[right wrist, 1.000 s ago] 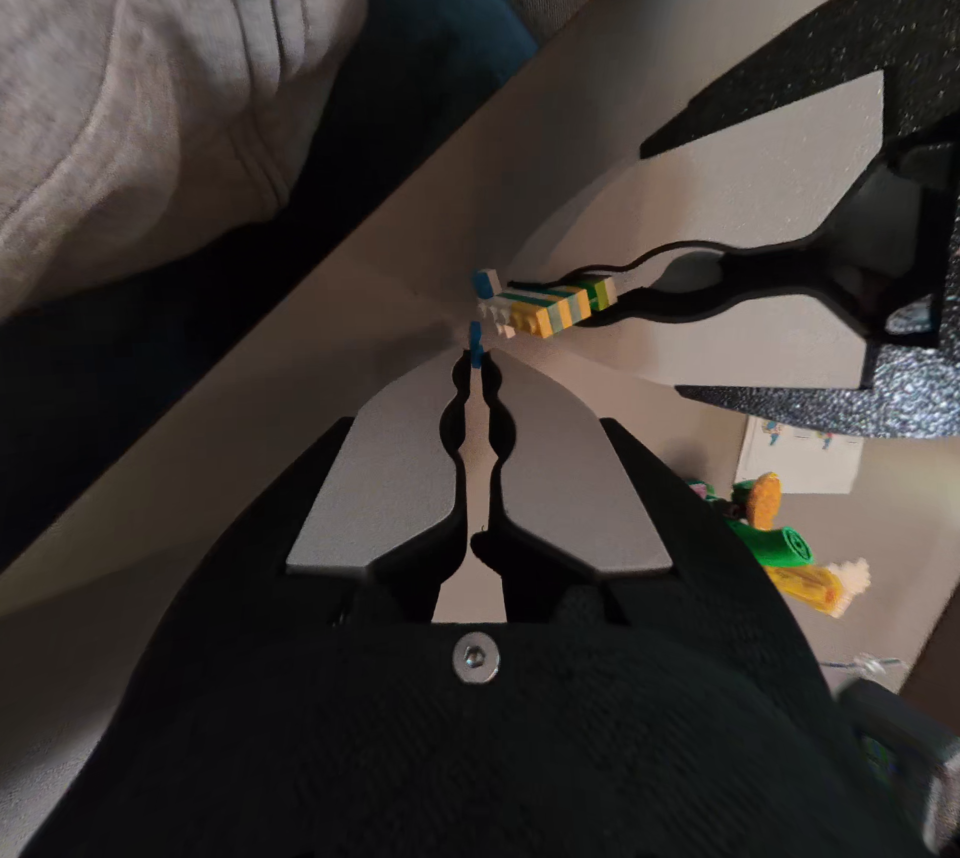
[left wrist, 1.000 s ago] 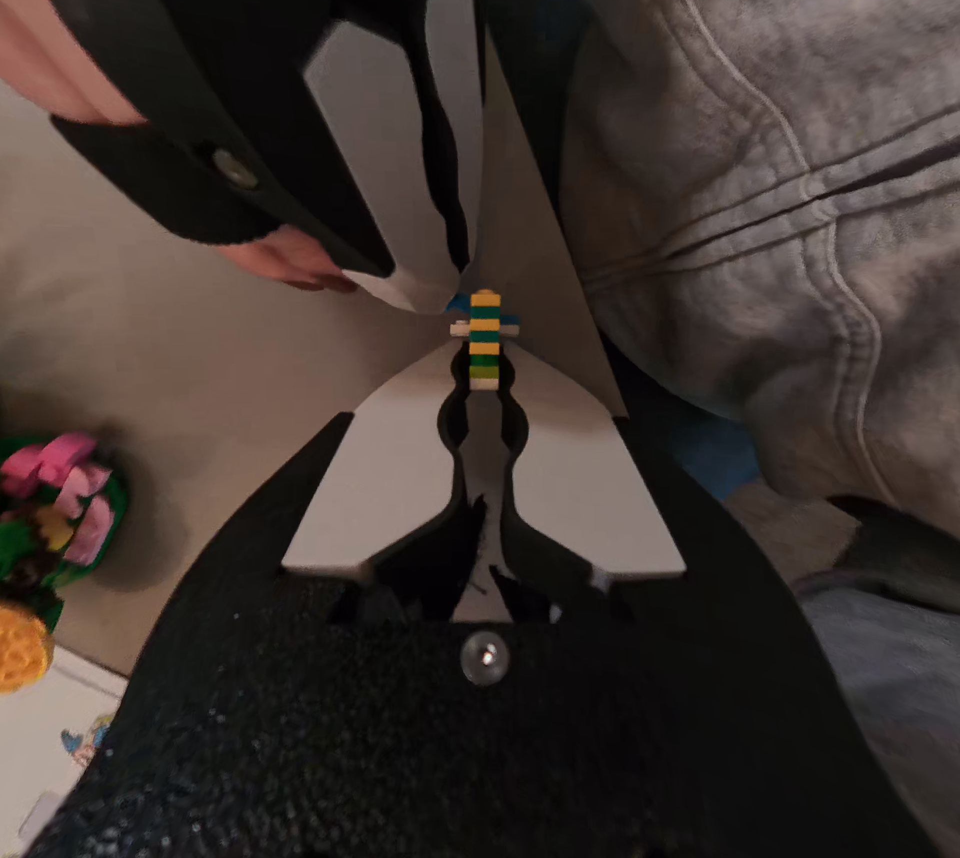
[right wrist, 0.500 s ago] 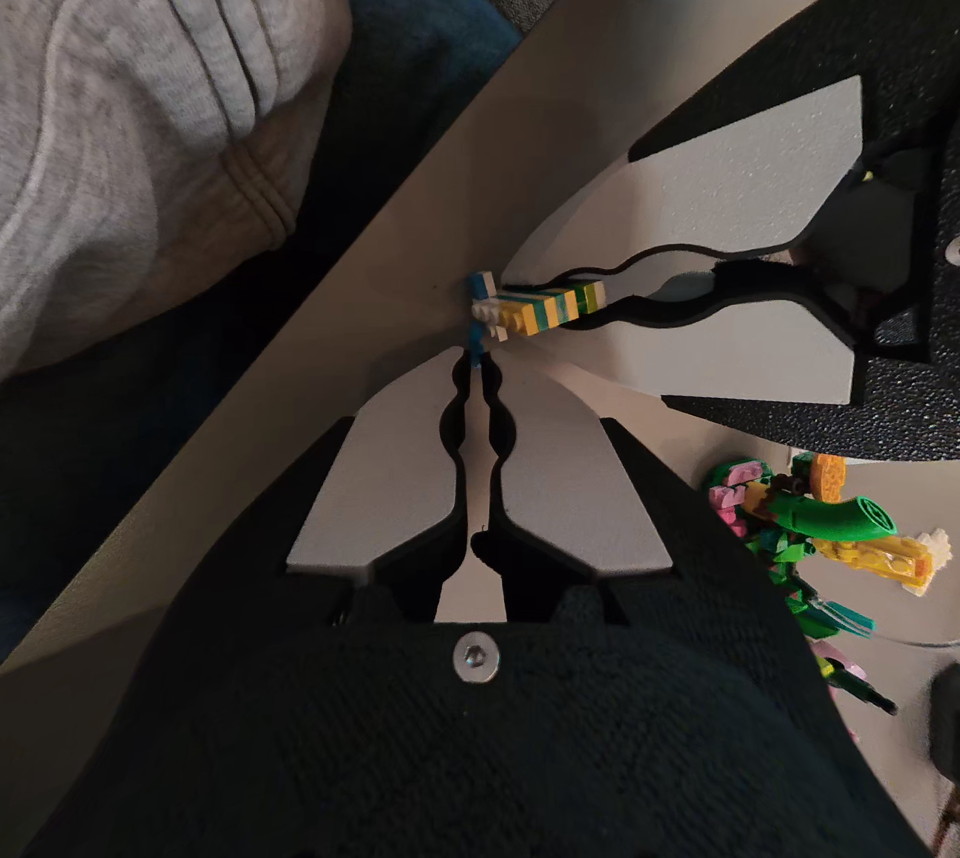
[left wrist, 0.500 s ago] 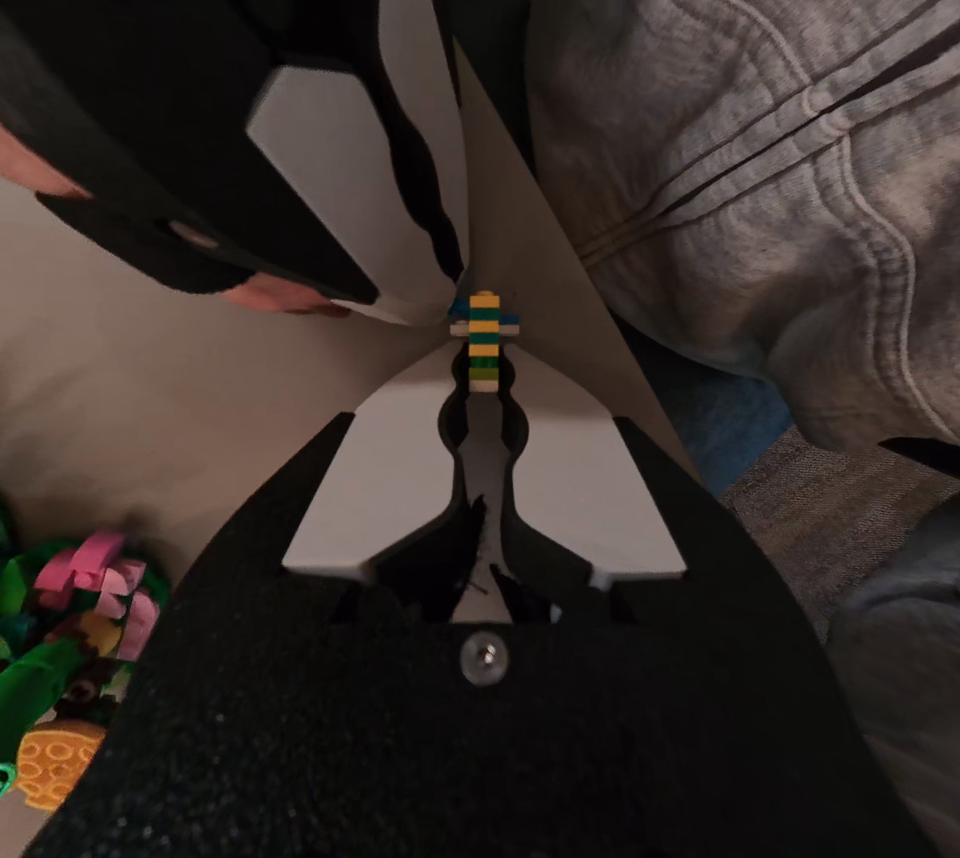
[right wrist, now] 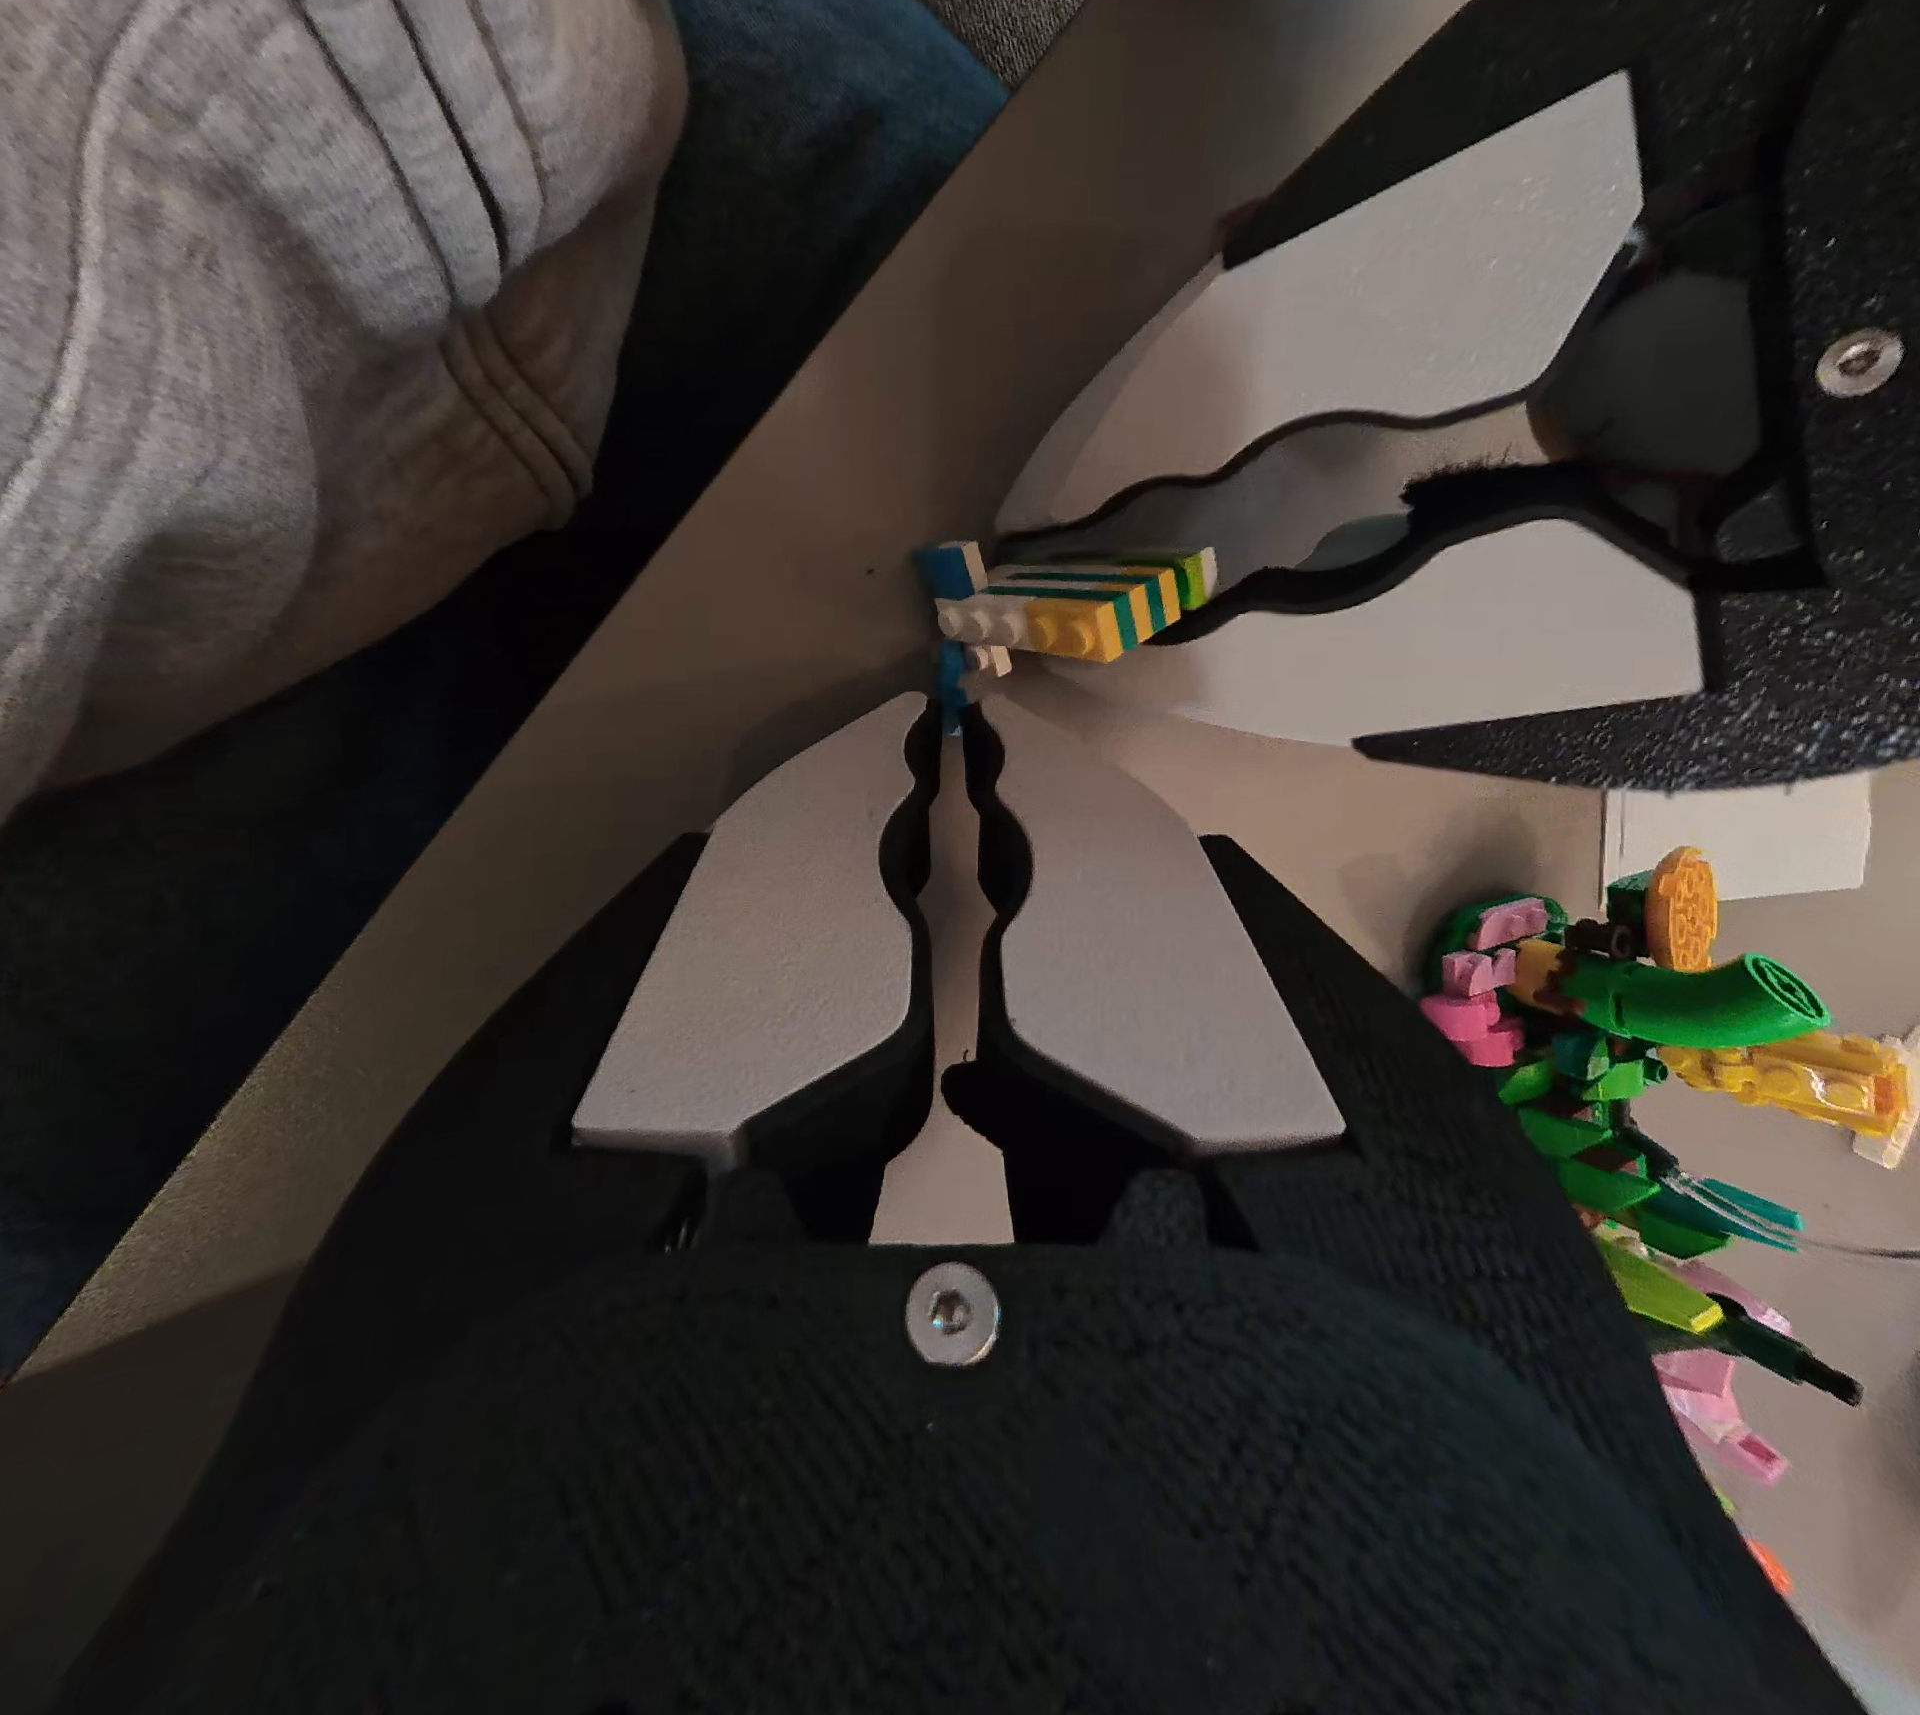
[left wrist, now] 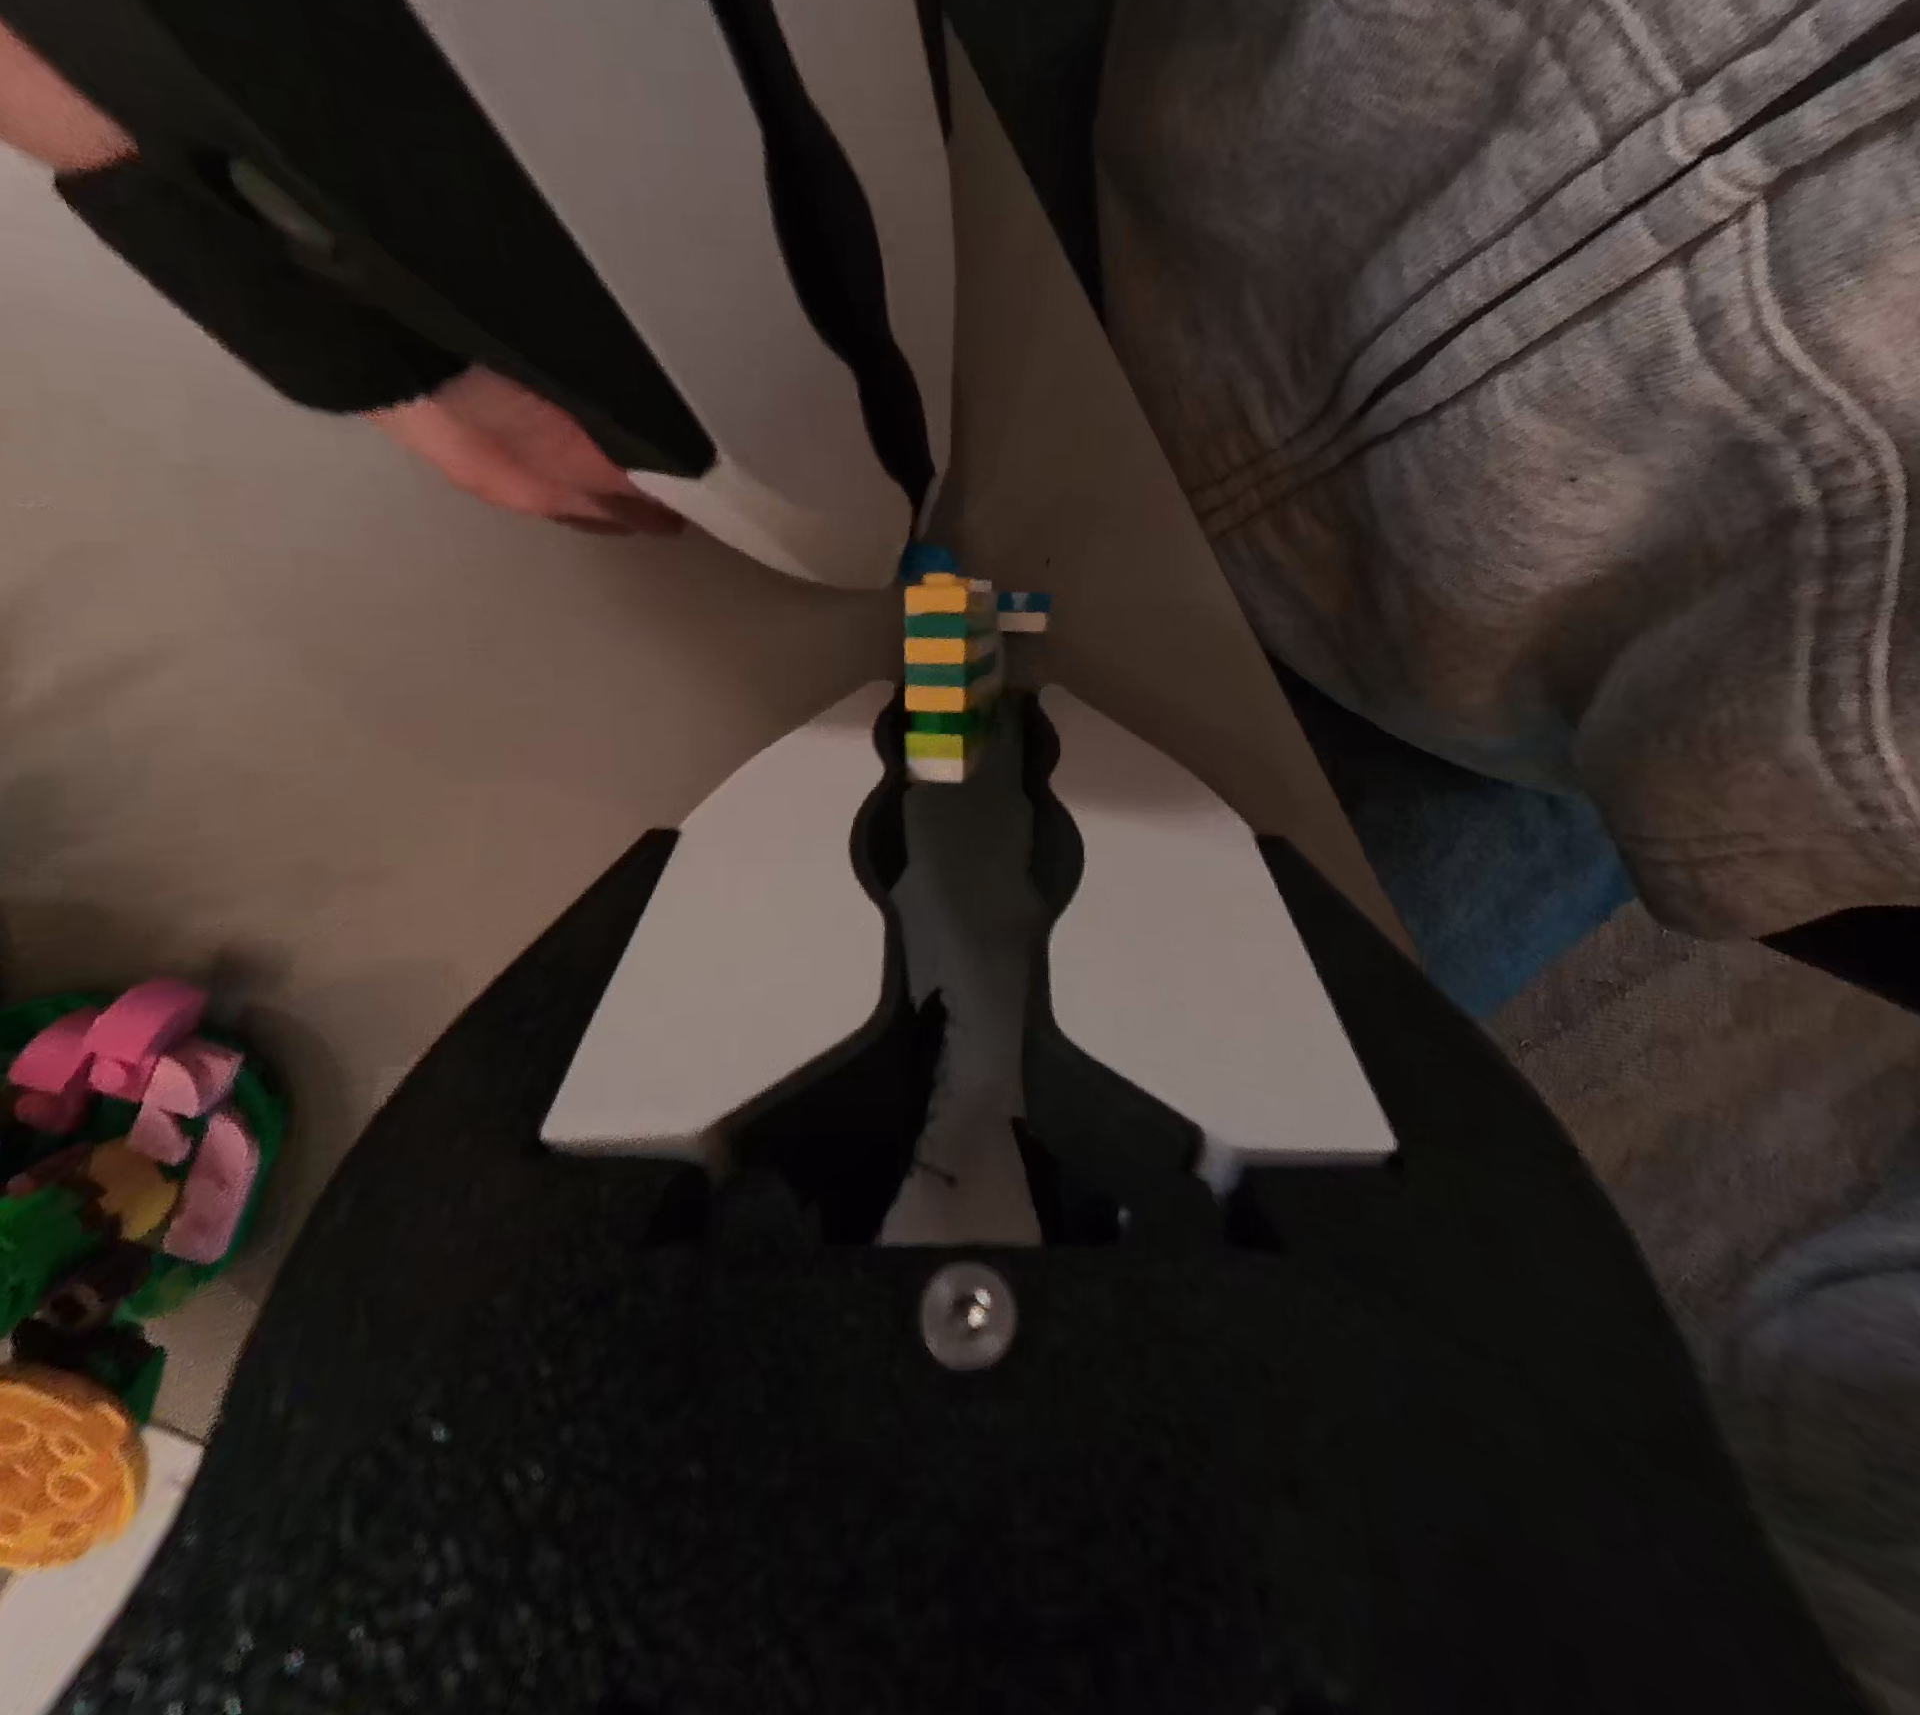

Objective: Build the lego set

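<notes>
Slack is the worry in the left wrist view: the left gripper has its jaws parted around the tail of a striped brick stack, yellow and teal bands ending in green and white. The stack leans on one finger while a dark gap shows beside the other, so nothing presses it from both sides. If it rests only on that one finger, a small tilt could let it slide out onto the pale table just below.

Over to the right wrist view: the right gripper is pinched tight on a small blue piece at the stack's white end. That is a thin hold, and I reckon any twist or pull could snap the blue piece off. The table edge runs close by, with a grey sweatshirt beyond, so a dropped stack might roll off. A flower brick model lies well apart.
</notes>
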The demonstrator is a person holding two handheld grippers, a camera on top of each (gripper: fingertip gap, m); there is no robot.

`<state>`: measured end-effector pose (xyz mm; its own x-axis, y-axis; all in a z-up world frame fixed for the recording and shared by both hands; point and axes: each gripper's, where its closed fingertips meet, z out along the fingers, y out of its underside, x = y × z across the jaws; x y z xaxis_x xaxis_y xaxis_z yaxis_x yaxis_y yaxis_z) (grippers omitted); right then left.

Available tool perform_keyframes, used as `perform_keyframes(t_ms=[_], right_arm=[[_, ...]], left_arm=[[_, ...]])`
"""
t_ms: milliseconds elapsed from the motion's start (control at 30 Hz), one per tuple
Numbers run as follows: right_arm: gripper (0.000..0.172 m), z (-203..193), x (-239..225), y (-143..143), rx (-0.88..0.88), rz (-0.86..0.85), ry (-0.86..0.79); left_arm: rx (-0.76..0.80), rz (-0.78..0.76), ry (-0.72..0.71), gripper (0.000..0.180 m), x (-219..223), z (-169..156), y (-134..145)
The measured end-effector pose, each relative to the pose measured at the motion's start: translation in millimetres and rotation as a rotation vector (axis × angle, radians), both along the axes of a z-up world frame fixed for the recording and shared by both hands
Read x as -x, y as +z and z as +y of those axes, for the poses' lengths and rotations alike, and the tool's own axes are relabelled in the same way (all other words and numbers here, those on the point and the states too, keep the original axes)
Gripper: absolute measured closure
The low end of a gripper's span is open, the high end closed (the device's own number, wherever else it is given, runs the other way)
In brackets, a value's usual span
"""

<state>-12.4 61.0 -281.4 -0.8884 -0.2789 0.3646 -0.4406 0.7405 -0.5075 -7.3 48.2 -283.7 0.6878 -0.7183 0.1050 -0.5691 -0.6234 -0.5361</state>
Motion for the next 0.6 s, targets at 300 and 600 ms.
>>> perform_keyframes(t_ms=[300,600], right_arm=[[0.169,6.4,0.9,0.5,-0.011,0.038,-0.053],[0.169,17.9,-1.4,2.1,-0.009,0.080,-0.137]], left_arm=[[-0.185,-0.111,0.455,0.135,15.6,-9.4,16.5],[-0.434,-0.246,1.151,0.104,11.3,8.7,39.8]])
